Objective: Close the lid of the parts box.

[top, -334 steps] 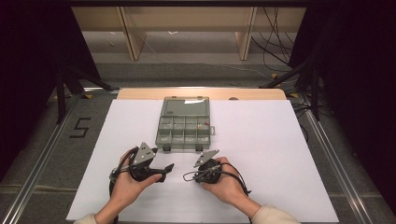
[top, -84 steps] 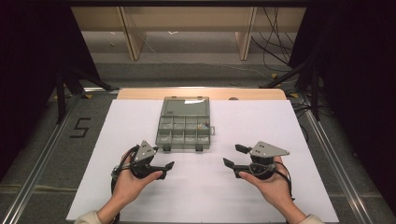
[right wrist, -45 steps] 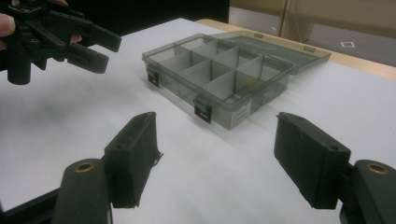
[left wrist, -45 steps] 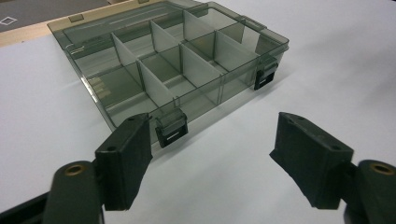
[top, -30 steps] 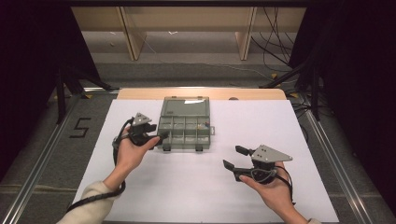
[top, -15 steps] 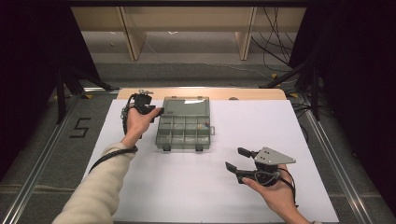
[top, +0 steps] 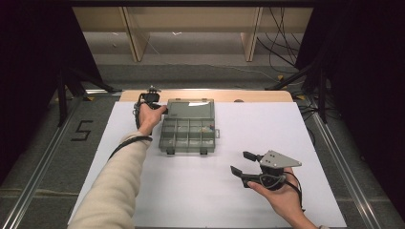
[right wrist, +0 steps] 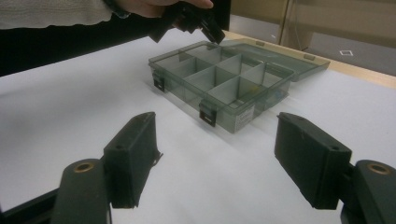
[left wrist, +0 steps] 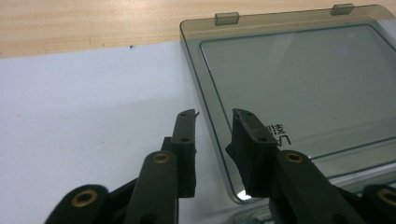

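The smoky clear plastic box with square compartments is set at the upper centre of the white worktop; its flat lid is already opened. The left hand-held gripper has just been closing astride the lid's edge, not yet pressing. The right hand-held gripper is held wide, empty.

Wooden table; white sheet over it; compartment box on sheet.

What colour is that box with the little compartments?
Smoky translucent grey compartment box, with dark latches; the right gripper view shows it best.
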